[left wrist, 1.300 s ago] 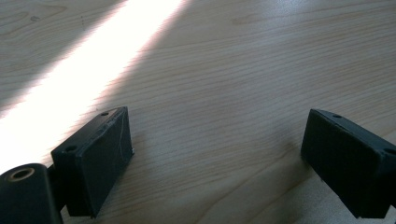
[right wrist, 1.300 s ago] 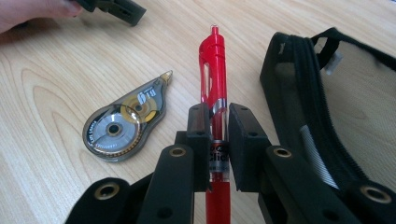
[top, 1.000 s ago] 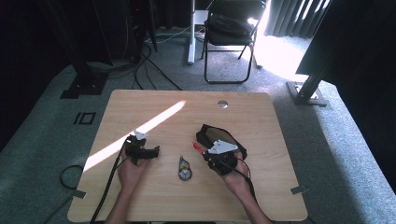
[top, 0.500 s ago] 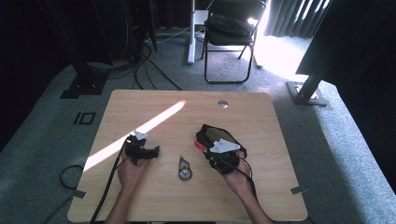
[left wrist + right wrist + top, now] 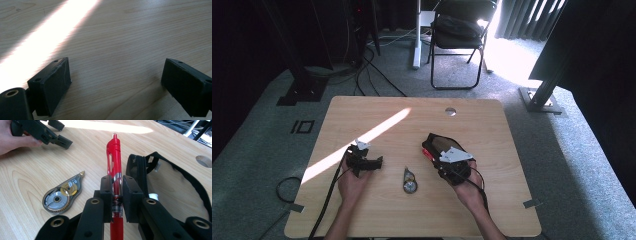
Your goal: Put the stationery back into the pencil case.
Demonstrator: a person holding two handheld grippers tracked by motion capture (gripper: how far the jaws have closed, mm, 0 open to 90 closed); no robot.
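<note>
Hard sunlit stripe across dim table [image 5: 492, 130]

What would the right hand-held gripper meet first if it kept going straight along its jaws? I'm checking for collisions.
Probably nothing soon: the right hand-held gripper, shut on the red pen, points across bare table. The black pouch lies beside that line; depth is uncertain.

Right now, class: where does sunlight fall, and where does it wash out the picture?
High view: a sun stripe crosses the table diagonally; floor beyond glares white. Left gripper view: the stripe burns out beside the left tool. Right gripper view: red pen sharp, evenly lit.
</note>
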